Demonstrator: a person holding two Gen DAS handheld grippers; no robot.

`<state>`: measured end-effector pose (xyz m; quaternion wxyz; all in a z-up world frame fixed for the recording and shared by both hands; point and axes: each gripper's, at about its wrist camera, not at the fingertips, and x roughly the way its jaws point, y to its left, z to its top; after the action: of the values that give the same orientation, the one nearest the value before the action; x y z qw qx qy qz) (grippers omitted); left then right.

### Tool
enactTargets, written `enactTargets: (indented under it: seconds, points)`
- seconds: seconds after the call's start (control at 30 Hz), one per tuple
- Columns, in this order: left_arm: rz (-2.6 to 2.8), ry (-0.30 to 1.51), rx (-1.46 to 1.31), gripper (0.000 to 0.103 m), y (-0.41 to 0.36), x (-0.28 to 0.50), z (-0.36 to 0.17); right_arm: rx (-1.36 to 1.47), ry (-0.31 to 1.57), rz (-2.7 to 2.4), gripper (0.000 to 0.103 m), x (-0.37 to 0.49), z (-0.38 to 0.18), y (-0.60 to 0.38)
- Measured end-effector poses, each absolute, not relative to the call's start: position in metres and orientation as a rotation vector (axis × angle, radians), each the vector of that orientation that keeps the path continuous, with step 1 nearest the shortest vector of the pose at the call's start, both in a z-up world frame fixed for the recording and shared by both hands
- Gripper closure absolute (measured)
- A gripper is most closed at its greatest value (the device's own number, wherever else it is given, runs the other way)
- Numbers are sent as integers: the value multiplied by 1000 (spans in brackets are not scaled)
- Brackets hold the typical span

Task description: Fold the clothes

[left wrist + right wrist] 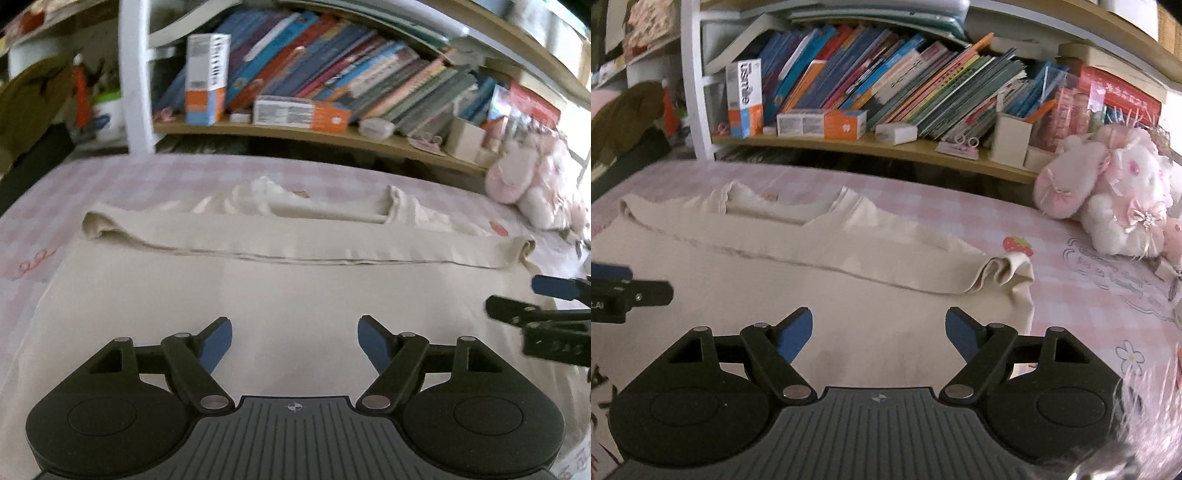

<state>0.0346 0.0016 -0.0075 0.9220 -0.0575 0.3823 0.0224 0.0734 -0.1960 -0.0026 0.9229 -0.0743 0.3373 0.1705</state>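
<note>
**On the pink checked bed: 1 cream garment, 2 grippers**

On the bedsheet lies your cream garment, far edge folded over. Your left gripper and right gripper hover above it, jaws apart, holding nothing. Bookshelf behind; plush toy beside.

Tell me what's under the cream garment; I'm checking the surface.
A pink checked bedsheet shows around the cream garment; what lies directly beneath is covered.
</note>
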Motion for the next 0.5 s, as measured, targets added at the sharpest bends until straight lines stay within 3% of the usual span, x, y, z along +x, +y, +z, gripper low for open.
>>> enactTargets:
  seconds: [0.13, 0.27, 0.5]
  points:
    - [17, 780, -47, 29, -14, 42, -8, -137, 759, 360, 23, 77, -18, -199]
    - [-13, 798, 33, 42, -26, 51, -16, -128, 755, 382, 22, 77, -21, -204]
    - [-24, 822, 64, 41, -32, 72, -23, -138, 753, 401, 21, 77, -22, -205]
